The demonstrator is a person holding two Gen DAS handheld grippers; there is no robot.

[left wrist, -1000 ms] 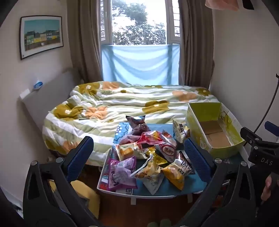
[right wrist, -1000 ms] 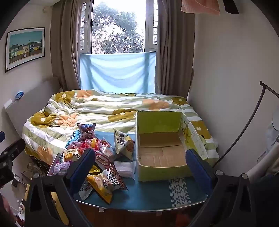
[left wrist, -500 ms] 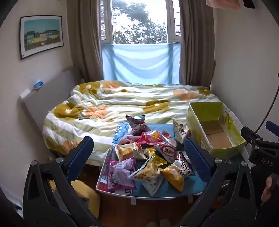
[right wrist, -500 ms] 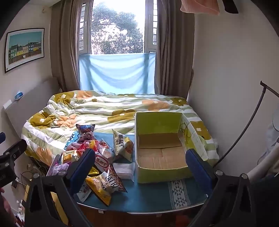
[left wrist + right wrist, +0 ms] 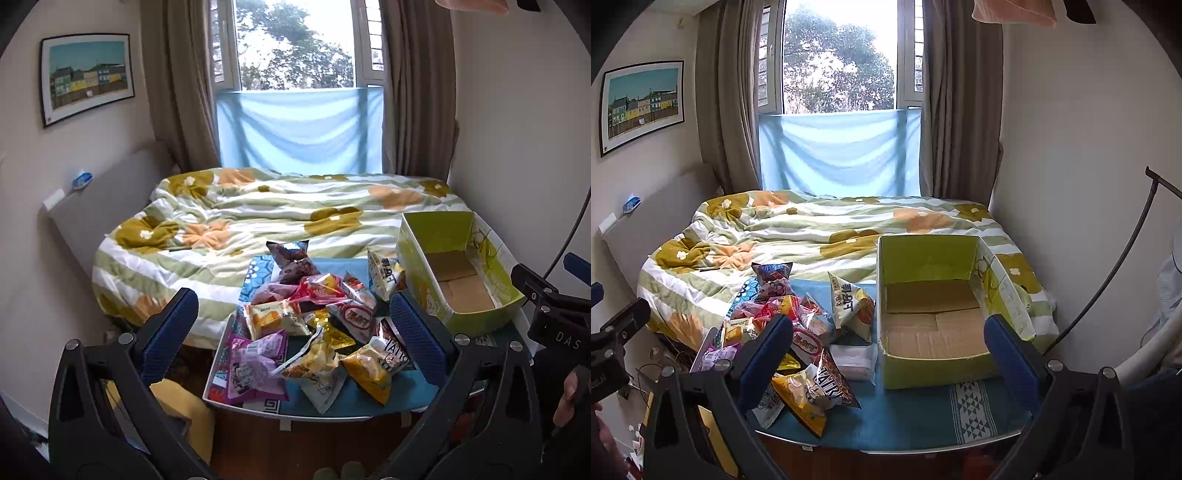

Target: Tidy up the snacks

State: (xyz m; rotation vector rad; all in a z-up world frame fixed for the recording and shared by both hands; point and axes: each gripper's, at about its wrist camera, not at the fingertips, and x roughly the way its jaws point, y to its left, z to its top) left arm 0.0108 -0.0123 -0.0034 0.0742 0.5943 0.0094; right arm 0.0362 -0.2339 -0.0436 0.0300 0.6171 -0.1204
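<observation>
Both views crept nearer the snack pile (image 5: 314,332); left claw (image 5: 291,328) and right claw (image 5: 888,350) gape wide.

"TAIKE" on brown snack bag (image 5: 833,384); "DAS" on right tool (image 5: 561,328) body.

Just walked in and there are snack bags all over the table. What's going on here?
A person is holding a two-finger gripper in each hand, about to sort the snacks. The pile of snack bags lies on the blue-topped table at the foot of the bed. Beside the pile stands a green cardboard box, open and with nothing in it yet. The left gripper and right gripper are both open, held above the table's near edge, and neither holds a bag.
</observation>
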